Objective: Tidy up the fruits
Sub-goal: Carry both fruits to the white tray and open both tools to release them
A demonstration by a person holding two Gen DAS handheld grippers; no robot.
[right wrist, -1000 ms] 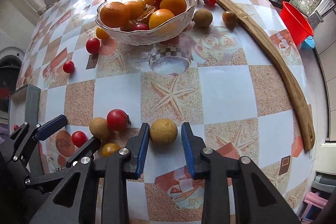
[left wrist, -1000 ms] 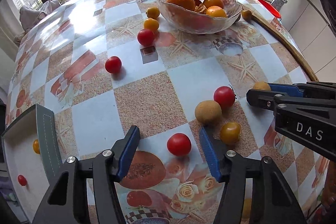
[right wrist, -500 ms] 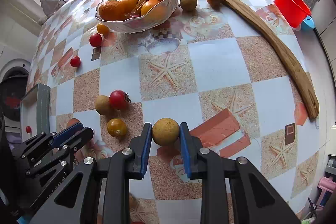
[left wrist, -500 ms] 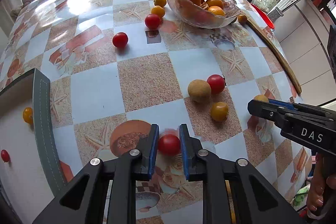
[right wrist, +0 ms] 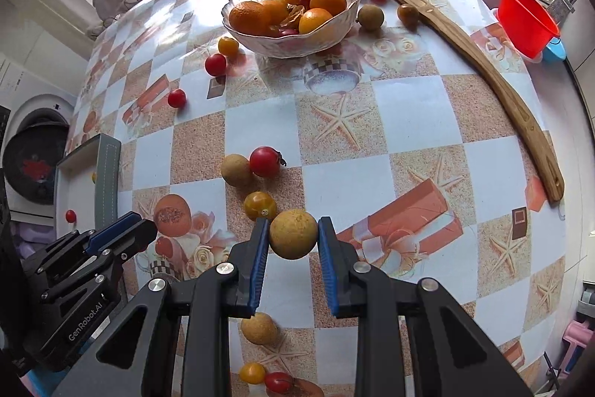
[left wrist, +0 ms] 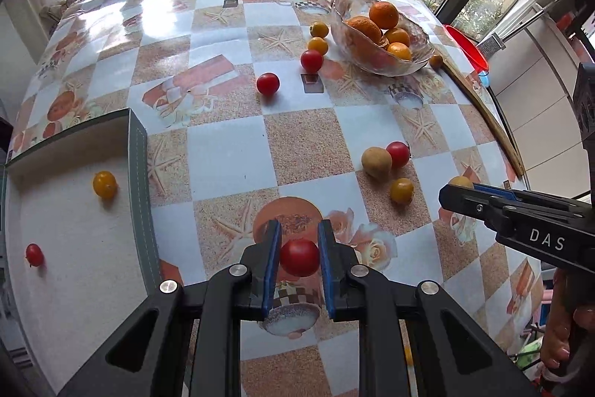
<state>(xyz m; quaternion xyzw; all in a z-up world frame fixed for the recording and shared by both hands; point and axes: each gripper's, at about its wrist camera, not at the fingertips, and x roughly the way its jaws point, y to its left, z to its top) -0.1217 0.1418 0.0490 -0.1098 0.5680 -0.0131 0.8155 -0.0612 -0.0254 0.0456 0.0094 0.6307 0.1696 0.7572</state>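
Clamping a red cherry tomato [left wrist: 299, 257], the left gripper [left wrist: 298, 257] likely heads for the grey tray [left wrist: 139, 173] holding similar tomatoes. The right gripper [right wrist: 293, 240] pinches a tan longan-like fruit [right wrist: 293, 239], seemingly lifted.

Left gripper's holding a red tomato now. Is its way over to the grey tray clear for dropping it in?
Probably yes. The left gripper is shut on the red tomato, and the grey tray lies just to its left, only bare tablecloth between. Only the tray's raised wall needs clearing.
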